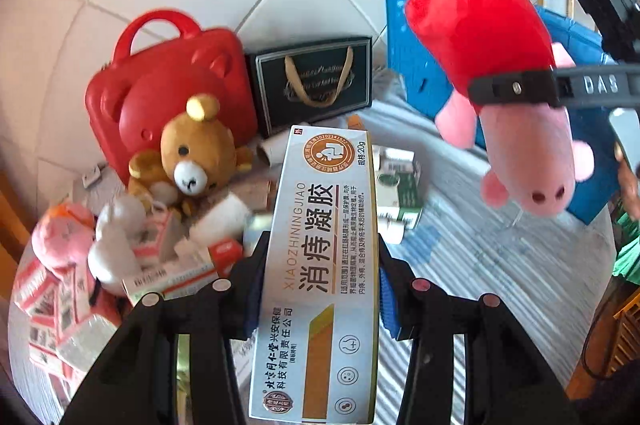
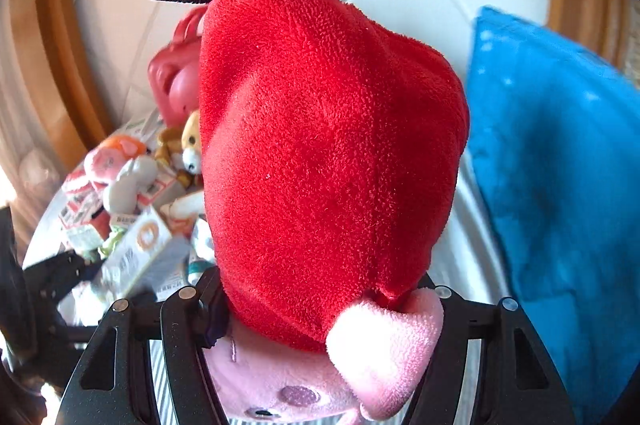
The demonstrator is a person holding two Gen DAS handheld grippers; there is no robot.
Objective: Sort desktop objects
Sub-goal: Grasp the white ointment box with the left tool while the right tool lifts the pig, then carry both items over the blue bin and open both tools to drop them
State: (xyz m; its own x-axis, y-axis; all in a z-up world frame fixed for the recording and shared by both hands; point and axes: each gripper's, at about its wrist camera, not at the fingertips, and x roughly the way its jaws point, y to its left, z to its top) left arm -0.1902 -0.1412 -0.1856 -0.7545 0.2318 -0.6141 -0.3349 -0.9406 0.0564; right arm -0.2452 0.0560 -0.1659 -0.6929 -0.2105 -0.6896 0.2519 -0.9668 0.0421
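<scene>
Both grippers are carrying a sorted item clear of the clutter; the step in hand appears to be transport toward a container.

The left gripper (image 1: 320, 289) is pinching a long white medicine carton (image 1: 320, 265) across its narrow width, the fingers (image 1: 256, 289) pressing on its two long sides. The carton's long axis is running straight ahead along the fingers, its far end pointing toward the black gift bag (image 1: 312, 81) and hanging above the striped surface (image 1: 480, 257).

The right gripper (image 2: 324, 309) is clamping a pink pig plush in a red dress (image 2: 328, 153) at the neck, where dress meets head. In the left wrist view the toy (image 1: 480, 37) is hanging in the air in front of the blue bin (image 1: 416, 65), its long axis tilted, black feet up and away, snout down and toward the camera (the plush is squashing visibly under the black finger (image 1: 516, 89)).

Relative to the black gift bag: the red carry case (image 1: 160, 93) is standing just to its left, a brown bear plush (image 1: 192, 153) is sitting in front of that case, and the blue bin is standing to the bag's right. A heap of small cartons and soft toys is lying to the left of the bear.

Judgement: the pig is likely bound for the blue bin, so the next move calls for bringing it over the opening before releasing. Where the carton belongs cannot be told.
</scene>
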